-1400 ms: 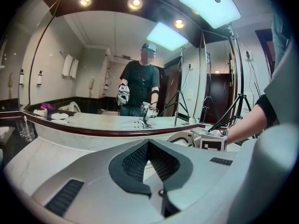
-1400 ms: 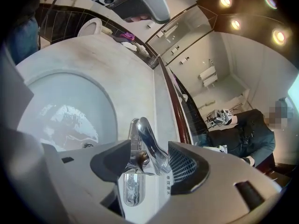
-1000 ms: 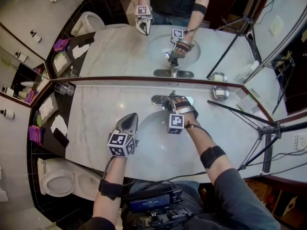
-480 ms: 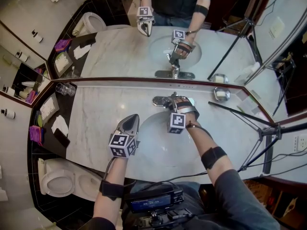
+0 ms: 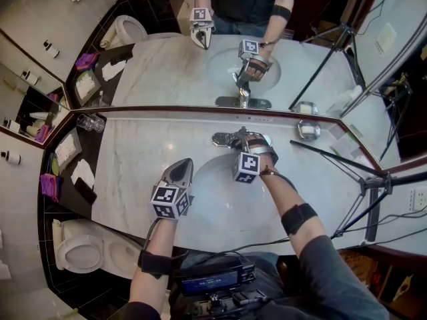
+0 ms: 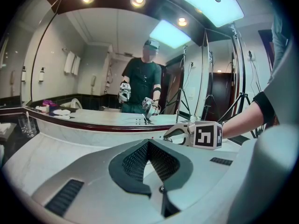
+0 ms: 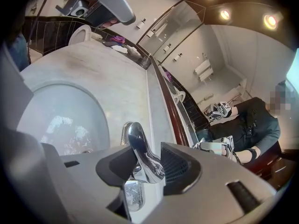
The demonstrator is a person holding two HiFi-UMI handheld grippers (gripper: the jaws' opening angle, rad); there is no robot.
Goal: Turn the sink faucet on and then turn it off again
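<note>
Over the marble counter [image 5: 133, 155], my left gripper [image 5: 179, 168] hovers just left of the sink [image 5: 212, 193], tipped slightly down, jaws together on nothing. My right gripper [image 5: 245, 143] angles steeply down at the basin's back edge. Its jaws have just been closing and now clamp the chrome faucet lever [image 7: 142, 155].

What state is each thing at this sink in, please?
Right hand-held gripper: jaws have just been closing, now clamped on the faucet handle.
Faucet handle: held between that gripper's pads.
Left hand-held gripper: shut, holding nothing.
Faucet: running water cannot be made out.
</note>
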